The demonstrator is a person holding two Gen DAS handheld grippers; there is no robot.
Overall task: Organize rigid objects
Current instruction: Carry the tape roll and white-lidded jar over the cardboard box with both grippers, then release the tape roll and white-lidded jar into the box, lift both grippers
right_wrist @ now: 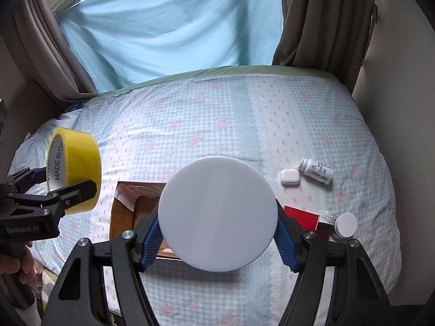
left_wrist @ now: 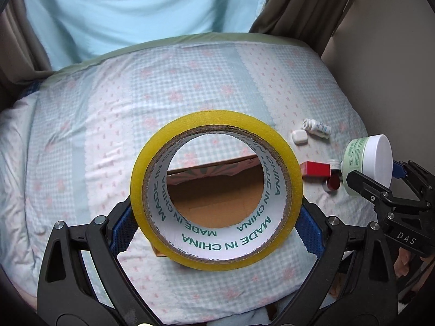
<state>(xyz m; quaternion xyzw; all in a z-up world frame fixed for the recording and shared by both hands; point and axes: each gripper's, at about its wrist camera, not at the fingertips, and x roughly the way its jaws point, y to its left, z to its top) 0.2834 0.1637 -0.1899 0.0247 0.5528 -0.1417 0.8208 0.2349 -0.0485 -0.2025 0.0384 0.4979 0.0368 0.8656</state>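
Bed (right_wrist: 217, 125) lying under curtains | left gripper (left_wrist: 216, 217) jaws clamping tape roll (left_wrist: 216, 187) | right gripper (right_wrist: 218, 233) jaws gripping jar (right_wrist: 217, 214), both hovering over cardboard box (right_wrist: 127, 209), likely for boxing.

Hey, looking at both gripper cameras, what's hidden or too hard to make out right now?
- Cardboard box: its inside is mostly hidden, by the tape roll in the left wrist view and by the white-lidded jar in the right.
- Pill bottle: label too small to read.
- Red box: partly behind the right gripper's finger.
- Jar's green label: unreadable.
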